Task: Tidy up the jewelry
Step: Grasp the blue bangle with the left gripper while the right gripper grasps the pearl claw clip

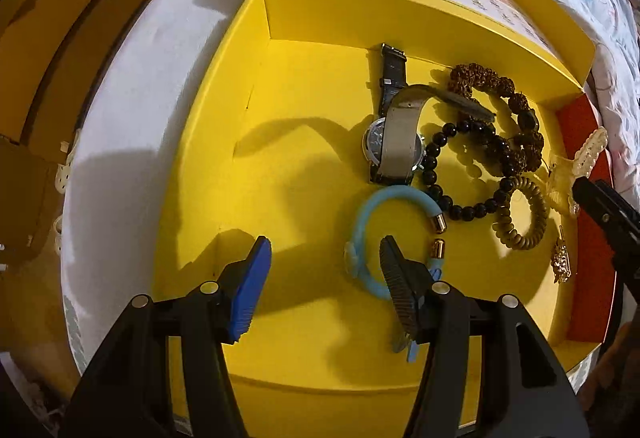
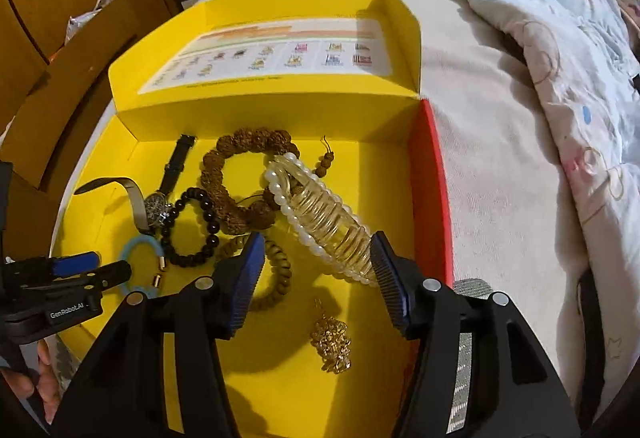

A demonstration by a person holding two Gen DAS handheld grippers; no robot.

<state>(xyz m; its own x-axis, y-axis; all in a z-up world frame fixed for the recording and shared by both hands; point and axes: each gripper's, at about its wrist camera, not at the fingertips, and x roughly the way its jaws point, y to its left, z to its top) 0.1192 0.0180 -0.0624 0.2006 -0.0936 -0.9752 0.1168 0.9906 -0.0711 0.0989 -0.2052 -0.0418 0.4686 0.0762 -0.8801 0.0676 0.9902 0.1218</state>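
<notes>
Between my right gripper (image 2: 316, 270) pads sits the near end of the clear hair clip (image 2: 320, 216), jaws spread and not pressing it; its long axis runs from there away toward the yellow box (image 2: 248, 378) back wall, tilted left. Left of the clip, my left gripper (image 1: 324, 278) hangs spread over the blue bracelet (image 1: 372, 238), pinching nothing.

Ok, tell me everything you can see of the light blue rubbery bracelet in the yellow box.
The light blue rubbery bracelet is a smooth, soft-looking band with two gold metal end caps, unclasped with a small gap between them. It lies flat on the yellow box floor, beside the black bead bracelet. One finger of the left gripper hangs over its loop; contact is unclear.
</notes>
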